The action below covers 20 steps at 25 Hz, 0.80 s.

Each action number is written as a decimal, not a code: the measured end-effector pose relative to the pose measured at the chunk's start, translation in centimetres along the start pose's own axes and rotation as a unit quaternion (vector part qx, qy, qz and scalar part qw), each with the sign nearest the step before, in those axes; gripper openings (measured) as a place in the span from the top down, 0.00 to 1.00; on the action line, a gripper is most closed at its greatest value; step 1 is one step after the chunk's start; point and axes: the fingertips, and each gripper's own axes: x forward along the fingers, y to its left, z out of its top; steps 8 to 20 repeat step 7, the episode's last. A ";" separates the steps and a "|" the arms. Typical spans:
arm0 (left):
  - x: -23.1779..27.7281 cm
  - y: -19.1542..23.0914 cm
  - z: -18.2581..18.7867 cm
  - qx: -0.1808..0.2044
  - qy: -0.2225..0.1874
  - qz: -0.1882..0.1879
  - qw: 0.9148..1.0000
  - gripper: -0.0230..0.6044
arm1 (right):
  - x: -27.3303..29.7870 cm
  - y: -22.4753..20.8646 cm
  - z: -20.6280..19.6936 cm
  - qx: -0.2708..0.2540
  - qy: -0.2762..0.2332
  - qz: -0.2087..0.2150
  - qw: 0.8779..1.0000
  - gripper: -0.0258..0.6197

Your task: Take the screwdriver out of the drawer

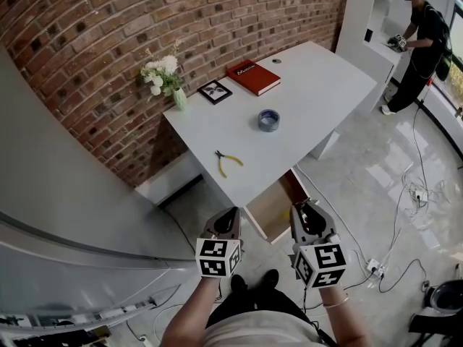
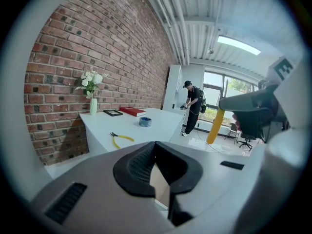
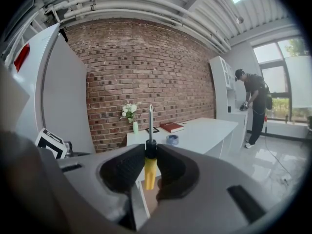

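Observation:
The screwdriver has a yellow handle, a black collar and a metal shaft that points up. My right gripper is shut on it at the collar. In the left gripper view the yellow handle of the screwdriver hangs below the right gripper. In the head view both grippers are held side by side in front of the white desk, just before its open wooden drawer. The right gripper is nearest the drawer. My left gripper is shut with nothing in it.
On the desk lie yellow-handled pliers, a roll of tape, a red book, a picture frame and a vase of flowers. A brick wall stands behind. A person works at the far right; cables lie on the floor.

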 end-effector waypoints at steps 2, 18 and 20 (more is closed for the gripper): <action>-0.1 -0.1 0.0 0.000 -0.001 0.000 1.000 0.98 | 0.0 0.0 0.0 0.000 -0.001 0.000 1.000 0.84; 0.0 0.1 -0.2 0.002 0.001 0.001 1.000 0.98 | 0.1 0.0 -0.2 0.000 0.000 -0.001 1.000 0.84; 0.0 0.1 -0.2 0.002 0.001 0.001 1.000 0.98 | 0.1 0.0 -0.2 0.000 0.000 -0.001 1.000 0.84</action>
